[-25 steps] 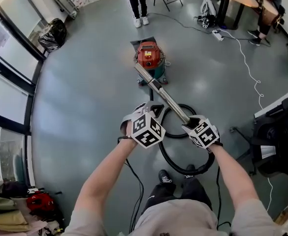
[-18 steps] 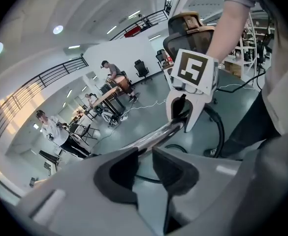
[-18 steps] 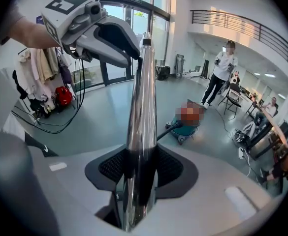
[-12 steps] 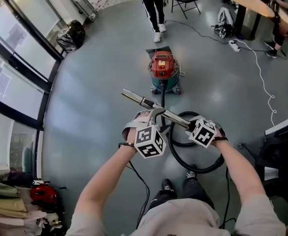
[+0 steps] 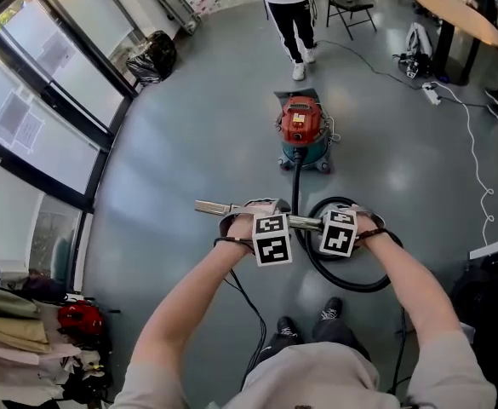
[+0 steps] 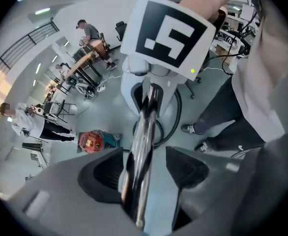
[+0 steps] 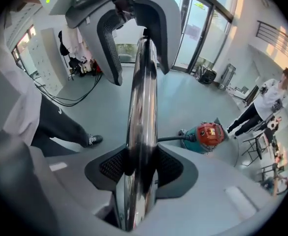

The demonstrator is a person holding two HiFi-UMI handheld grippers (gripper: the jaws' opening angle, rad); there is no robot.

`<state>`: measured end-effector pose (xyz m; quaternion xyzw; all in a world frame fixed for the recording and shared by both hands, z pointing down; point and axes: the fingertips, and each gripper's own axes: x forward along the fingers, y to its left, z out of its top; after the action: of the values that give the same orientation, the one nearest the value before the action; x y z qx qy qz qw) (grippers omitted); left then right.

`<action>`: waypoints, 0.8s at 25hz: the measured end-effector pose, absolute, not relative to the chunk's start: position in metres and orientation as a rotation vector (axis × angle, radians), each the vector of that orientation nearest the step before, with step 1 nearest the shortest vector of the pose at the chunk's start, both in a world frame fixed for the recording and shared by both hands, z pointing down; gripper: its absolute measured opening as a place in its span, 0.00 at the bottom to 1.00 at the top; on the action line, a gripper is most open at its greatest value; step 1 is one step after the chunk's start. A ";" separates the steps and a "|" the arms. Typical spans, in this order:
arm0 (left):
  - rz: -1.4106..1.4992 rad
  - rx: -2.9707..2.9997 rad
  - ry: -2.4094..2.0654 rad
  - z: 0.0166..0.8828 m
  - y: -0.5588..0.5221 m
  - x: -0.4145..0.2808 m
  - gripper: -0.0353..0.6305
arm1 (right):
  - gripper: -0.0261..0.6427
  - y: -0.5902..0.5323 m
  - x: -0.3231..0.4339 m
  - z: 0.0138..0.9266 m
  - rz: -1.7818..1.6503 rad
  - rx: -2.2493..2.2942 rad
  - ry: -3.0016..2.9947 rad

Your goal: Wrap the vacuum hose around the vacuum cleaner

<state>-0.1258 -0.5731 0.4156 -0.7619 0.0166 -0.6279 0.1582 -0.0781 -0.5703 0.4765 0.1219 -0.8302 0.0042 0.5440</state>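
The red-and-teal vacuum cleaner [image 5: 301,128] stands on the grey floor ahead of me. Its black hose [image 5: 296,181] runs back toward me and lies in a loop by my feet. A shiny metal wand [image 5: 219,208] lies level across the head view, its free end pointing left. My right gripper [image 5: 344,221] is shut on the wand [image 7: 143,97], with both pads pressing on it. My left gripper [image 5: 261,218] sits close beside it. In the left gripper view the wand [image 6: 144,132] passes between the jaws against one pad, with a gap to the other.
A person [image 5: 291,7] stands just behind the vacuum. A black bag [image 5: 151,56] sits by the window wall at left. A folding chair [image 5: 351,2], a round table [image 5: 461,15] and a white cable [image 5: 478,169] are at the far right. Clothes and bags [image 5: 53,339] pile at bottom left.
The wand has swung from pointing at the vacuum to lying level with its end to the left. Both grippers rolled with it and now sit closer together.
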 end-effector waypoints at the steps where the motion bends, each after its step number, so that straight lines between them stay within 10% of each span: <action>1: -1.832 -2.169 0.034 0.420 -0.574 -0.128 0.45 | 0.31 -0.572 -0.077 0.476 -0.007 0.269 -1.963; 20: -1.936 -2.364 0.204 0.487 -0.582 -0.170 0.25 | 0.33 -0.587 -0.109 0.478 -0.292 -0.008 -1.855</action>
<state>-0.1700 -0.5821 0.4867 -0.7714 0.0665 -0.6316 0.0396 -0.1091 -0.5869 0.4781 -0.0034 -0.7970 -0.1253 0.5908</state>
